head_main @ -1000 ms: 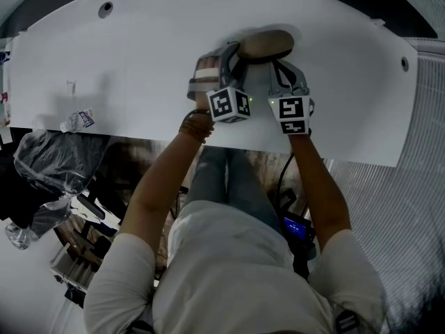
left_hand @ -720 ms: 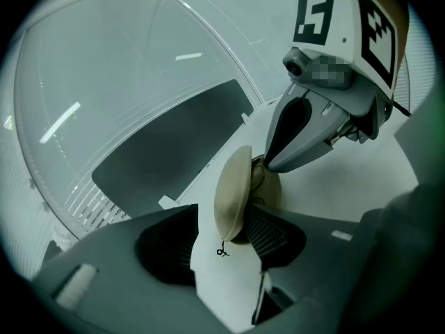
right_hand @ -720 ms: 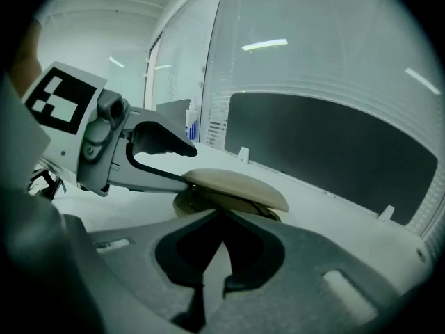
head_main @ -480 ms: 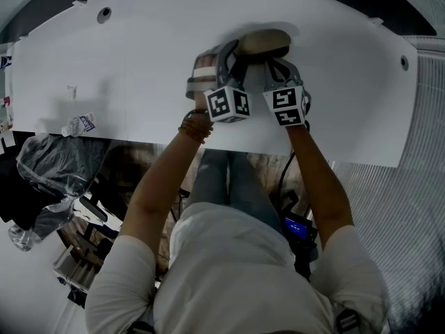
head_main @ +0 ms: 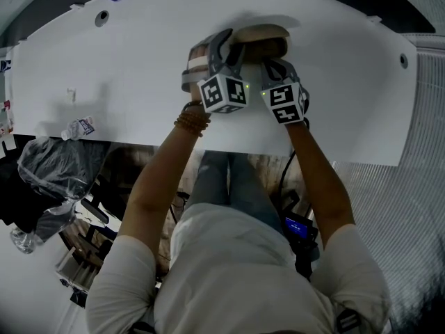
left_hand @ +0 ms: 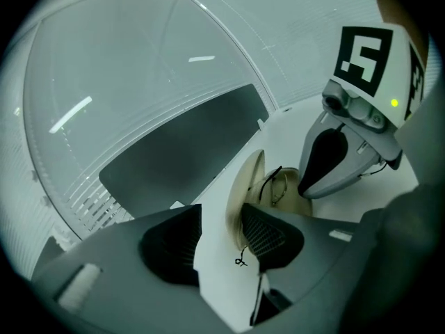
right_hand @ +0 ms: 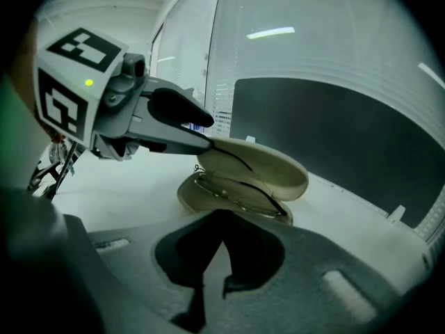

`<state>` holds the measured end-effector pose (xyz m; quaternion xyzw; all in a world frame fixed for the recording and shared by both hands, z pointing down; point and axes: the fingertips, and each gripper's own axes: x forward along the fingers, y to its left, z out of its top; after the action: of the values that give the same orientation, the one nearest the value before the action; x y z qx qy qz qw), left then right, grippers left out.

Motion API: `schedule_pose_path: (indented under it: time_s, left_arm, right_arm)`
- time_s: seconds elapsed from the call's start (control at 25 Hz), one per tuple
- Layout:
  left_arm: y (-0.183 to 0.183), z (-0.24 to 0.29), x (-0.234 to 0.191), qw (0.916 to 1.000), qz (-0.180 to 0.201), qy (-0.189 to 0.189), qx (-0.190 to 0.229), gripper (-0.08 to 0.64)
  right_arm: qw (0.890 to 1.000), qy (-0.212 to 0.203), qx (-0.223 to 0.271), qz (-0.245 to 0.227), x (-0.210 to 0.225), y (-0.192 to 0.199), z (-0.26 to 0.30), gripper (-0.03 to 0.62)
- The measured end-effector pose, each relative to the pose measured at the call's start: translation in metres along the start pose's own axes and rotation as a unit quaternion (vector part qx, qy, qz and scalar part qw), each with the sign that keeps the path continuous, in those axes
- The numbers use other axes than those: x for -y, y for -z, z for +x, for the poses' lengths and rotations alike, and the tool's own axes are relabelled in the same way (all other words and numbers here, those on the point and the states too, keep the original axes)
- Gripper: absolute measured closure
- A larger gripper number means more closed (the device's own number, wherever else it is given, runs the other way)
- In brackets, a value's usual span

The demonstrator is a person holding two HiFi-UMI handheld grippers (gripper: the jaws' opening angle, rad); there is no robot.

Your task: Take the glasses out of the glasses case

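Note:
A beige glasses case (head_main: 263, 42) lies at the far middle of the white table (head_main: 139, 68), its lid (right_hand: 261, 167) partly raised. Thin-framed glasses (right_hand: 240, 199) lie in its base. My left gripper (head_main: 231, 42) reaches in from the left. Its jaws are closing with the lid's edge (left_hand: 238, 195) between them. One pad (left_hand: 270, 234) sits by the lid's inner side and the other pad (left_hand: 170, 245) stands well off it. My right gripper (right_hand: 212, 252) is shut on nothing, just in front of the case and low over the table.
A crumpled plastic bottle (head_main: 78, 125) lies at the table's near left edge, with a clear plastic bag (head_main: 49, 165) below it. Cable holes (head_main: 102, 17) (head_main: 404, 61) mark the table's far corners. The near edge runs just behind both grippers.
The left gripper has moved up and away along the case, and the lid now stands raised with a dark gap under it. The right gripper shifted slightly left and lower.

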<state>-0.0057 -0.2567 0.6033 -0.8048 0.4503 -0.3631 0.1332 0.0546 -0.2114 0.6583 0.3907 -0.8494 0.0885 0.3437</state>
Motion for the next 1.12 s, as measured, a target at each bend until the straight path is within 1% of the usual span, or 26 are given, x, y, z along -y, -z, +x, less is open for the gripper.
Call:
schedule_pose_path:
  time_s: [0.16,0.28,0.44,0.56,0.68,0.84,1.12]
  left_arm:
    - [0.000,0.017,-0.019,0.9999,-0.009,-0.002,-0.007,0.394]
    - [0.003,0.034,-0.029,0.9998,-0.005,0.005,-0.018,0.413]
    - [0.010,0.057,-0.029,0.9987,0.024,0.025,-0.037,0.448]
    - [0.017,0.071,-0.023,0.9969,0.052,0.036,-0.046,0.500]
    - [0.026,0.081,-0.020,0.9954,0.060,0.047,-0.058,0.495]
    - [0.036,0.091,-0.017,0.9940,0.060,0.060,-0.068,0.488]
    - [0.040,0.093,-0.014,0.9940,0.067,0.057,-0.065,0.488]
  right_arm:
    - [1.000,-0.008,-0.007,-0.001,-0.001,0.002,0.000,0.591]
    - [1.000,-0.010,-0.007,-0.002,-0.001,0.001,0.001,0.591]
    - [1.000,-0.010,-0.004,0.000,0.000,-0.002,0.000,0.591]
    - [1.000,-0.007,0.002,0.002,0.001,-0.005,0.000,0.591]
    - [1.000,-0.005,0.004,0.003,0.001,-0.005,0.000,0.591]
    - [1.000,0.000,0.007,-0.004,0.001,-0.004,0.000,0.591]
    - [1.000,-0.002,0.008,-0.008,0.001,-0.002,0.000,0.591]
